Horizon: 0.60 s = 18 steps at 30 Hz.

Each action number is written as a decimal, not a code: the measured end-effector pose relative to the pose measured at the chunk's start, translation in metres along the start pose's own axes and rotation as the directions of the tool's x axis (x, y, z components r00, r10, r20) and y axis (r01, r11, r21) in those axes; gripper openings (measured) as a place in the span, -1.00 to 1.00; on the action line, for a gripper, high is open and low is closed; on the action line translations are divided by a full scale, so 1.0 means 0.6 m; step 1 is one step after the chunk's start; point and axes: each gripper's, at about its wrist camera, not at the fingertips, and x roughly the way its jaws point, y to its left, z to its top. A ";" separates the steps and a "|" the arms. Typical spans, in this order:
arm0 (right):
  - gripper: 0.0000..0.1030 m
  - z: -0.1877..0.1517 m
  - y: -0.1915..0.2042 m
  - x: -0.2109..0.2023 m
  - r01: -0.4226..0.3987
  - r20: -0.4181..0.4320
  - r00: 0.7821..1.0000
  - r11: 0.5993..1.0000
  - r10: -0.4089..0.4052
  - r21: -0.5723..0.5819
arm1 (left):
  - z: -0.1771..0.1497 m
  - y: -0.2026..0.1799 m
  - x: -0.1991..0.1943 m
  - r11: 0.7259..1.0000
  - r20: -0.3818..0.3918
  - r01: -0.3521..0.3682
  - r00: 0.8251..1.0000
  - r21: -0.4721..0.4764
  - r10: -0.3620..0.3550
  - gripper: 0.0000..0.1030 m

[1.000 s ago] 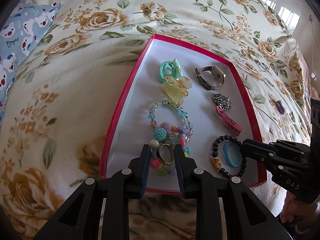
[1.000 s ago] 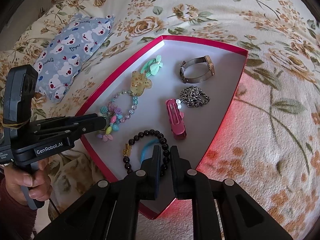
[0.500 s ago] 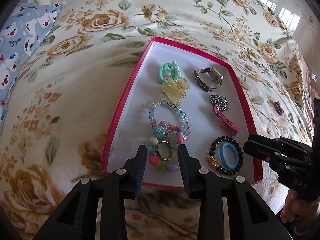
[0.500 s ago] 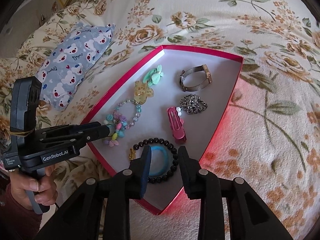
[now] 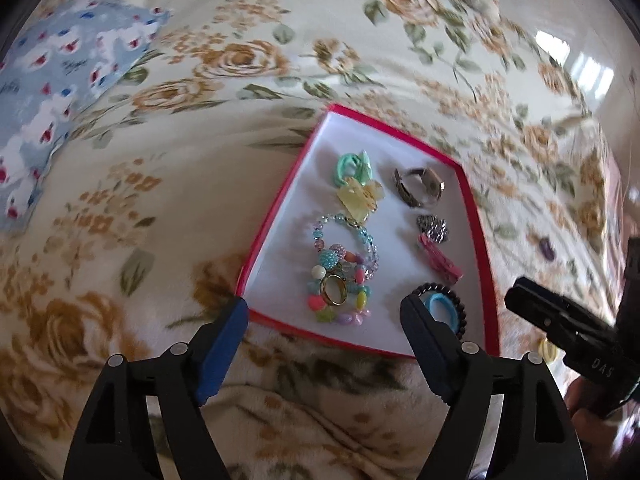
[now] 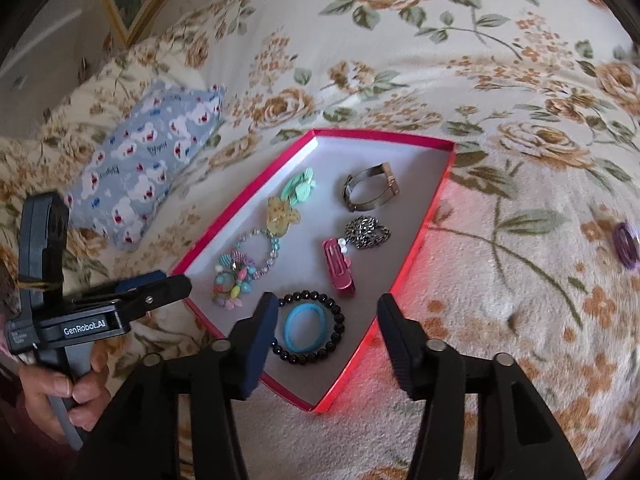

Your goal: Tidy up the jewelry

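A red-rimmed box [image 5: 267, 232] [image 6: 416, 240] lies on the flowered bed, holding jewelry. In it lie a gold ring [image 5: 334, 289] on colourful bead bracelets [image 6: 234, 280], a blue band [image 6: 306, 326] inside a black bead bracelet [image 6: 338, 320], a pink hair clip [image 6: 338, 266], a silver chain [image 6: 366, 232], a watch [image 6: 370, 190], a yellow claw clip [image 5: 358, 198] and a green scrunchie [image 5: 352, 166]. My left gripper [image 5: 324, 316] is open and empty over the box's near edge. My right gripper [image 6: 326, 316] is open and empty above the blue band.
A blue bear-print pillow [image 6: 140, 176] lies to the left of the box. A purple ring-shaped piece [image 6: 626, 246] lies on the blanket to the right of the box. A yellow item [image 5: 546, 348] peeks out behind the right gripper.
Both grippers opened wide and pulled back from the box. The gold ring now rests on the bead bracelets and the blue band inside the black bracelet.
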 end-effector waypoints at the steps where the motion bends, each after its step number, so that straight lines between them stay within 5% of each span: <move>1: 0.32 -0.003 -0.005 -0.005 -0.011 0.018 1.000 1.000 0.011 0.018 | -0.005 0.003 -0.005 1.000 0.004 0.005 1.000 -0.021 -0.004 0.58; 10: 0.61 -0.021 -0.008 -0.036 -0.092 0.098 0.991 0.993 0.085 0.073 | -0.046 0.032 -0.045 0.992 0.025 0.032 0.999 -0.118 -0.029 0.69; 18: 0.65 -0.049 0.010 -0.053 -0.086 0.112 0.990 0.996 0.083 0.025 | -0.070 0.037 -0.060 0.988 0.010 0.036 0.999 -0.153 -0.035 0.87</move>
